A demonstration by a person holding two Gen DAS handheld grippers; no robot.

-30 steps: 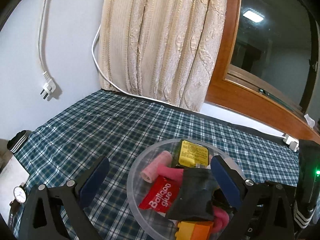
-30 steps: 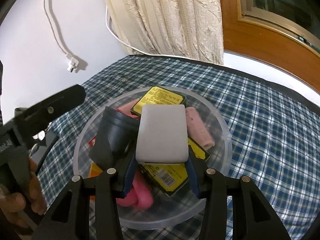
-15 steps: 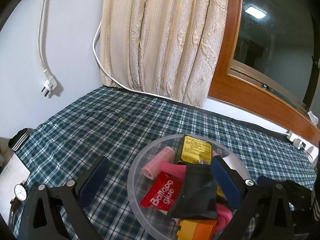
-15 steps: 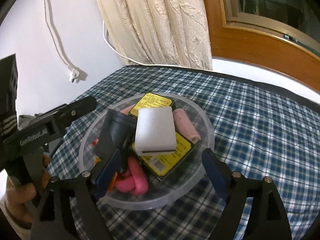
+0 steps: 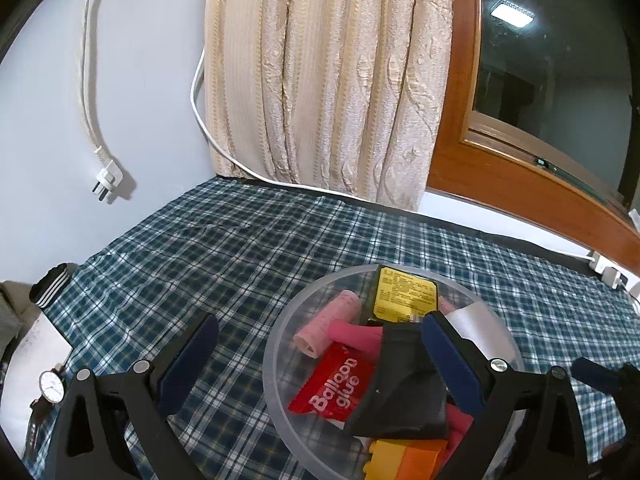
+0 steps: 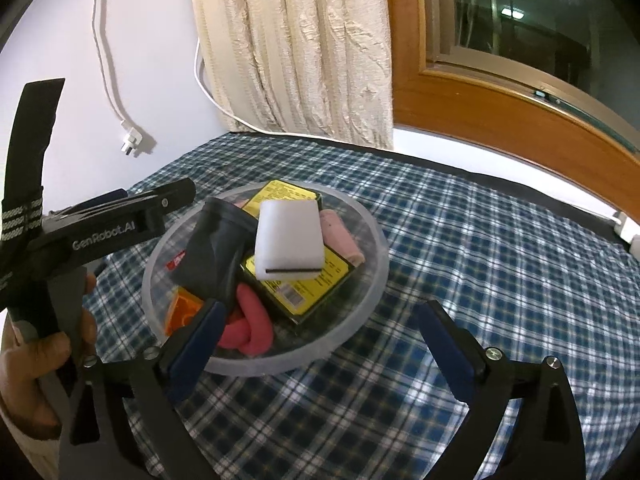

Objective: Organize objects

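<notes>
Both tongs are spread wide and holding nothing. In the right wrist view the right gripper (image 6: 316, 344) sits low in the frame, jaws apart, hanging just in front of the near rim of the clear plastic bowl (image 6: 372, 280). The left gripper (image 5: 320, 356) is just as wide in its own view, its right finger over the bowl's contents without pinching any of them.

Everything worth organizing looks already piled in that bowl, mid-frame on the blue plaid cloth (image 6: 480, 248). On top sits the white sponge block (image 6: 289, 240), tilted and resting on the yellow-labelled flat pack (image 6: 298, 276). That block is probably very light and squishy, so a pinch across its short sides should hold it, though it'll compress. The pack looks stiff and flat, best taken by an exposed edge.

Left of the sponge is a black pouch (image 6: 218, 256), floppy by the look of it, so a fold near the top seems the best place to grab. The pink balloon (image 6: 250, 324) at the near edge is likely rubbery and grippy. In the left wrist view there's also a red "Balloon glue" packet (image 5: 334, 384), a pale pink roll (image 5: 328, 322) and an orange-yellow toy brick (image 5: 400, 460) at the bottom of the frame.

A wristwatch (image 5: 51, 385) lies at lower left, off the cloth.
</notes>
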